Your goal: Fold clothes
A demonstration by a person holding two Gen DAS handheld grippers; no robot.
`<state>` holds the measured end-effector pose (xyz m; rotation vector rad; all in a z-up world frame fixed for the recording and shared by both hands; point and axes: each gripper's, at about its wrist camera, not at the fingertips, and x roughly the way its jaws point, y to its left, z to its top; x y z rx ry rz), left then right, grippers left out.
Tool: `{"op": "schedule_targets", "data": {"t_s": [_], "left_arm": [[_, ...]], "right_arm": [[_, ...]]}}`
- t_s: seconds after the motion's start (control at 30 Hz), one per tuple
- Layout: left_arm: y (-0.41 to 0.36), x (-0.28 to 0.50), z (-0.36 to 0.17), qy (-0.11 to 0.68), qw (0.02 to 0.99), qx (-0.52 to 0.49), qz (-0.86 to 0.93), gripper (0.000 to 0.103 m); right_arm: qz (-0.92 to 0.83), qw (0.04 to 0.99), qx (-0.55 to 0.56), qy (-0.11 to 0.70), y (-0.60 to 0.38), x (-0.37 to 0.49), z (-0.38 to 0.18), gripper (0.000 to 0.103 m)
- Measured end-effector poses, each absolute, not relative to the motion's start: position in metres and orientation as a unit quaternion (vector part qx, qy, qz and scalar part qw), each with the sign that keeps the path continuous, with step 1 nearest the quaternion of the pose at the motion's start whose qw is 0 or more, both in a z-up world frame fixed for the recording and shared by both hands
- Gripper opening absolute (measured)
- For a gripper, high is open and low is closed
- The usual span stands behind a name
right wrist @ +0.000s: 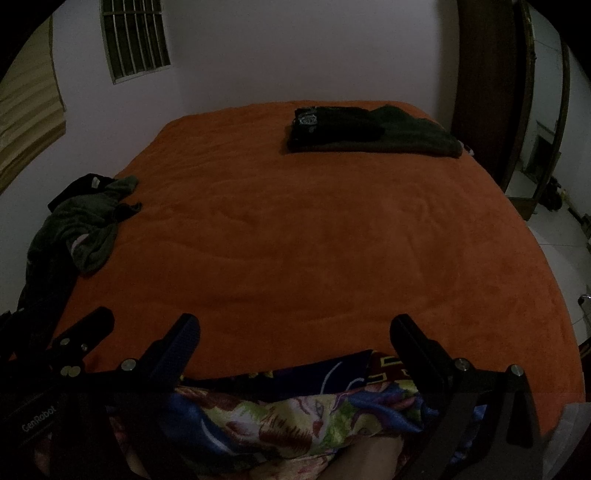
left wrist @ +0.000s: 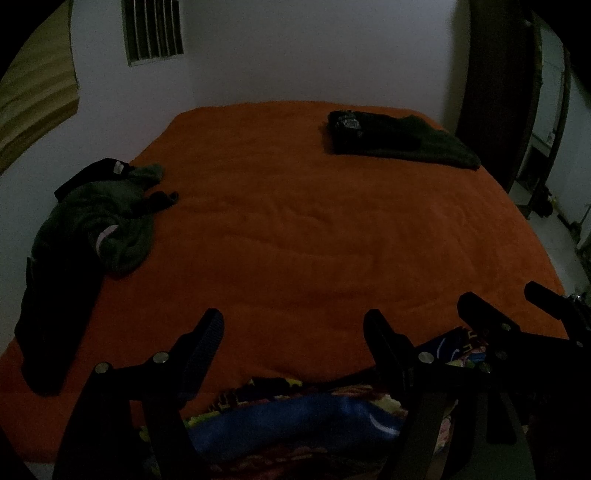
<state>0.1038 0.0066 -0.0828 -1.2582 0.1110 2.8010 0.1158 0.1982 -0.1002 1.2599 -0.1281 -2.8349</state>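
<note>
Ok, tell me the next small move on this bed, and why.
Probably swing the left gripper toward the crumpled pile of dark green clothes at the left edge of the orange bedspread and take the top garment. Both the left gripper and the right gripper stand open and empty, while the folded stack at the far right looks done.

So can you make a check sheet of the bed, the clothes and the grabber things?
Surface: orange bedcover, bare in the middle.
Job's things: crumpled clothes pile at the bed's left edge; folded dark stack at the far right.
Clutter: colourful patterned cloth at the near edge.
Grippers: left gripper and right gripper both open, holding nothing.
Cables: nothing seen.
Surroundings: white wall, barred vent, dark wooden door frame.
</note>
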Motion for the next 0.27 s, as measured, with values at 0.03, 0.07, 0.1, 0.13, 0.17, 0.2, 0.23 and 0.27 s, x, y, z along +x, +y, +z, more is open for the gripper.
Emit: {"op": "schedule_targets", "data": {"t_s": [0.03, 0.07, 0.1, 0.13, 0.17, 0.2, 0.23, 0.27], "left_arm": [[0.0065, 0.1039, -0.0828, 0.036, 0.034, -0.409, 0.911, 0.079], [0.0065, 0.1039, -0.0827, 0.036, 0.034, -0.409, 0.911, 0.079], [0.0065, 0.1037, -0.0827, 0.036, 0.034, -0.41, 0.911, 0.079], [0.0065, 0.1036, -0.0826, 0.036, 0.035, -0.41, 0.911, 0.079], [0.0065, 0.1038, -0.0827, 0.035, 0.034, -0.41, 0.911, 0.079], [0.0065, 0.1039, -0.0828, 0.035, 0.034, -0.41, 0.911, 0.079], [0.0065, 0.1038, -0.0829, 0.035, 0.034, -0.411, 0.91, 0.079], [0.0058, 0.1044, -0.0832, 0.035, 0.034, -0.411, 0.91, 0.079]], "right_arm": [[-0.913, 0.018, 0.406, -0.041, 0.1979, 0.1157, -0.1002, 0.103], [-0.913, 0.018, 0.406, -0.041, 0.198, 0.1155, -0.1001, 0.103], [-0.913, 0.018, 0.406, -0.041, 0.198, 0.1154, -0.1001, 0.103], [-0.913, 0.019, 0.406, -0.041, 0.1981, 0.1152, -0.1, 0.103], [-0.913, 0.019, 0.406, -0.042, 0.1982, 0.115, -0.0999, 0.103], [-0.913, 0.019, 0.406, -0.042, 0.1982, 0.1149, -0.0999, 0.103], [-0.913, 0.019, 0.406, -0.041, 0.1982, 0.1148, -0.1001, 0.103], [-0.913, 0.019, 0.406, -0.041, 0.1982, 0.115, -0.1004, 0.103]]}}
